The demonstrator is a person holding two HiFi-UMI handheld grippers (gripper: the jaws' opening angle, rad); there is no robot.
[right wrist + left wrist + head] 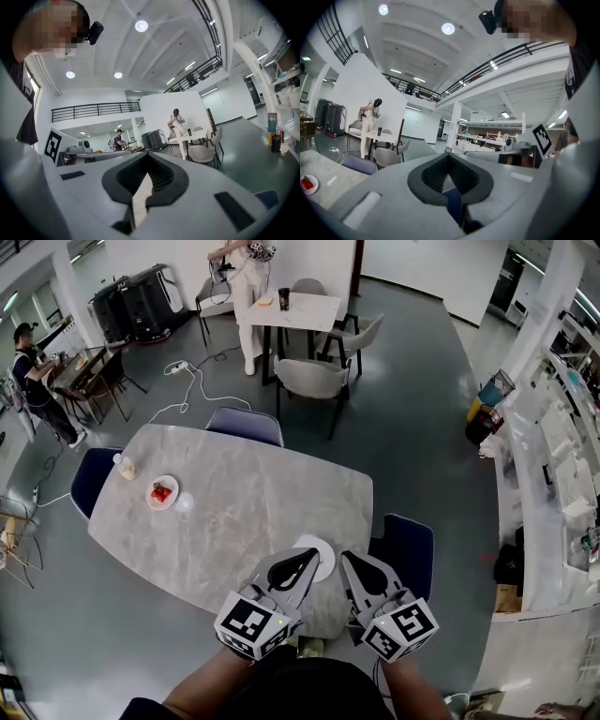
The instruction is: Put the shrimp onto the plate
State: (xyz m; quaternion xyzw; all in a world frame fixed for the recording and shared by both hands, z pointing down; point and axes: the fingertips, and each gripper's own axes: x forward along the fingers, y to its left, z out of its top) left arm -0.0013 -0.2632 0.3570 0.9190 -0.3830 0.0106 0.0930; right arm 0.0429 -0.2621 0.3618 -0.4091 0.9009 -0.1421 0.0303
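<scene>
In the head view the red shrimp (162, 491) lie on a small white dish (150, 501) at the left end of the grey marble table (244, 502). An empty white plate (324, 559) sits at the near edge, partly covered by my left gripper (307, 561), which is shut with nothing in it. My right gripper (349, 561) is beside it, also shut and empty. Both are held close to my body, far from the shrimp. In the left gripper view the shrimp (306, 183) show at the far left, past the left gripper (449, 153). The right gripper (149, 154) points out into the room.
A small pale object (126, 467) and a clear item (184, 502) stand near the shrimp dish. Blue chairs (246, 425) ring the table, one (409, 547) beside my right gripper. Further off, a person (246, 277) stands at a white table (292, 309).
</scene>
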